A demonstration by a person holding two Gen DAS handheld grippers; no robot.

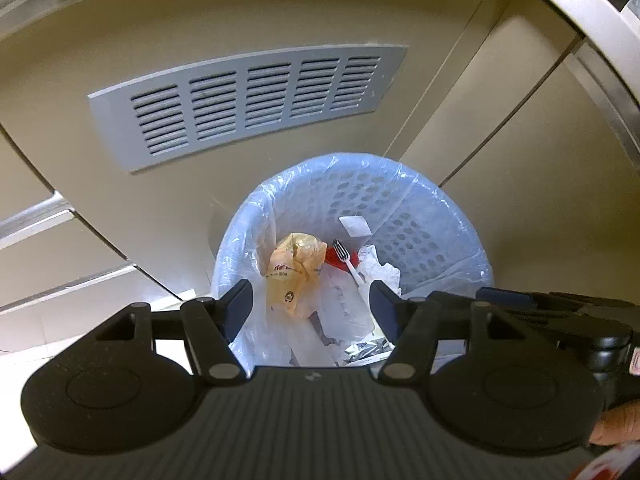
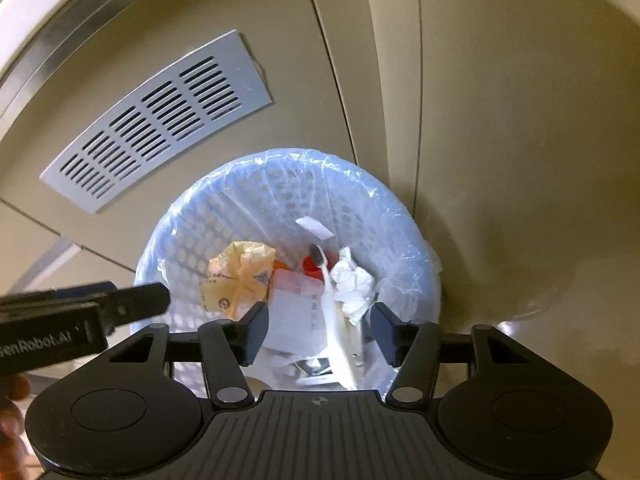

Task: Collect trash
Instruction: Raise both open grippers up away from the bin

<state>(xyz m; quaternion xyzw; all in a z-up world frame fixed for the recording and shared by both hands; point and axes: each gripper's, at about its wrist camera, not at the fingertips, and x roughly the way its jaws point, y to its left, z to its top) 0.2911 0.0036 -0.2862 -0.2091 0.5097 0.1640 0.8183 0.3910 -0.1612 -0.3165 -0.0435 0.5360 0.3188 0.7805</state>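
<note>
- Blue perforated plastic forms the waste basket (image 1: 420,216), our landmark; it is lined with a clear bag (image 1: 256,320) and stands on the floor against a beige cabinet panel (image 1: 200,20) that carries a grey vent grille (image 1: 248,100).
- Inside the basket we see a crumpled yellow wrapper (image 1: 296,272), a white plastic fork (image 2: 336,320), a red item (image 1: 340,258), crumpled white paper (image 2: 352,284) and a translucent container (image 2: 296,308).
- The left gripper (image 1: 312,304) hangs above the basket's near rim. Its fingers stand spread; nothing is between them.
- The right gripper (image 2: 318,330) hangs above the basket's near rim, beside the left one. Its fingers stand spread; the fork appears below their gap, inside the basket, and the pads do not press on it.
- We judge the step in hand to be the drop: the trash lies in the basket and both tongs are empty.
- The next move, in our judgement, calls for lifting both tongs clear of the basket rim without snagging the liner, then locating the next piece of trash. None shows outside the basket in either view.
</note>
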